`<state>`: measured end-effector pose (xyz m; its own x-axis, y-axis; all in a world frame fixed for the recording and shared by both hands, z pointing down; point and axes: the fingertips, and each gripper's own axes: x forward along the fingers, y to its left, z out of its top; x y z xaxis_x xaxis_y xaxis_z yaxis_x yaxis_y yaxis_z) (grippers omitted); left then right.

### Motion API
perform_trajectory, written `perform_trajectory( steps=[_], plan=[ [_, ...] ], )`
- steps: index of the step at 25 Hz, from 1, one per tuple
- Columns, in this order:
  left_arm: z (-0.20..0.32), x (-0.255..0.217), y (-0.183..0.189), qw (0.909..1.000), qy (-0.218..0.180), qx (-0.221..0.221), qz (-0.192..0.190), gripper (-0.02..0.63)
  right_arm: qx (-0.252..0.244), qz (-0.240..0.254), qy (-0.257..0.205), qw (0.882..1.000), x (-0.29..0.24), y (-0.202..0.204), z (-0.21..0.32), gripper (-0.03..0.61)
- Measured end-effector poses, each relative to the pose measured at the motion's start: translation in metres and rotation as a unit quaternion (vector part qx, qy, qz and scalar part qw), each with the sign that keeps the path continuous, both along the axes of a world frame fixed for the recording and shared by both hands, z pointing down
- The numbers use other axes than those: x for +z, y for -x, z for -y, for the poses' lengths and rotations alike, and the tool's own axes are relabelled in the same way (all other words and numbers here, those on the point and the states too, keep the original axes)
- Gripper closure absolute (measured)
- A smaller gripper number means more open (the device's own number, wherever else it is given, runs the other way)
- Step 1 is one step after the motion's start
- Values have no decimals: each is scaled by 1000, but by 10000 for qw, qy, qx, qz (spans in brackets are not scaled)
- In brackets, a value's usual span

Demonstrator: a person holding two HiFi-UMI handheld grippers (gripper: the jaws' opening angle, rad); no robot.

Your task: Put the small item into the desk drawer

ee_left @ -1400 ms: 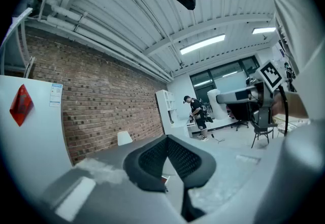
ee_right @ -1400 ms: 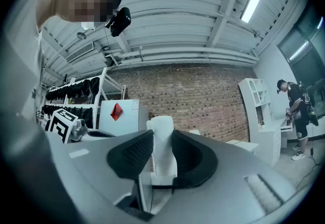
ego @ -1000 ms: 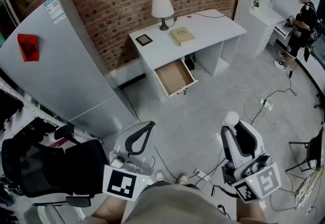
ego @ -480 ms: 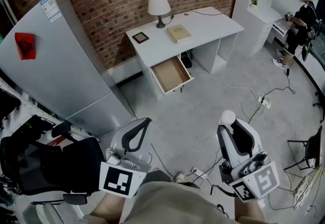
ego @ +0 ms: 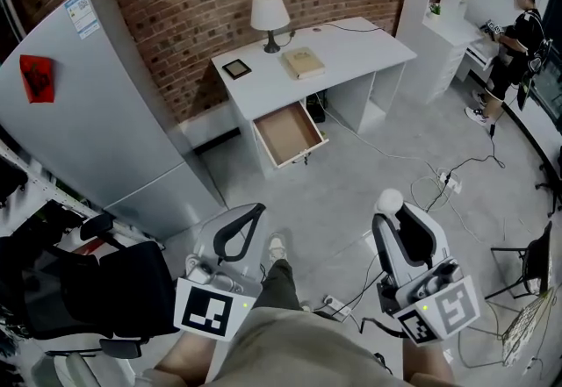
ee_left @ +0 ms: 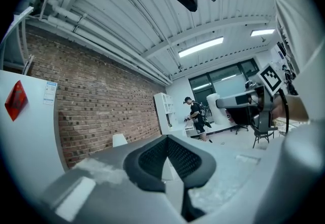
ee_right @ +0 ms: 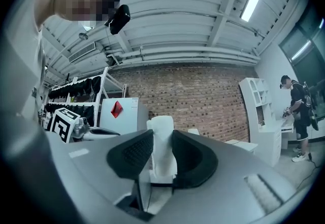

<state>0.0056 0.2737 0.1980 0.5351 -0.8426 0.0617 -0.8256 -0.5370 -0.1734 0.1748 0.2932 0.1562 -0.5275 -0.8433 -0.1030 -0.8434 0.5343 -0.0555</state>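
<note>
The white desk stands against the brick wall, its drawer pulled open with a bare wooden bottom showing. My right gripper is held low at the lower right, shut on a small white item whose rounded end sticks out past the fingertips; in the right gripper view the white item sits upright between the two dark pads of the right gripper. My left gripper is at the lower left, shut with nothing in it, and the left gripper shows its pads meeting. Both are several steps from the desk.
On the desk stand a lamp, a book and a small dark frame. A grey fridge is on the left, a black chair nearer. Cables and a power strip lie on the floor. A person stands far right.
The view has shifted as I step toward the desk; a shoe now shows between the grippers. Both grippers keep their pose, and the white item stays in the right one.
</note>
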Motion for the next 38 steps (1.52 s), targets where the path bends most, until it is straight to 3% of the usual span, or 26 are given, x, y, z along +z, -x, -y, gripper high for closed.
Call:
perform_trajectory(
  steps=[9,29,38],
  plan=[
    [57,22,3,9999,68,120,45,611,2,-86,135,9999,24,9,60,456],
    [348,41,79,9988,459,159,-20,611,-45,-298,709,9970,43,95,354,456],
    [424,44,109,9989,454,128,-60,611,46,-419,775,9961,43,119,436,456]
  ],
)
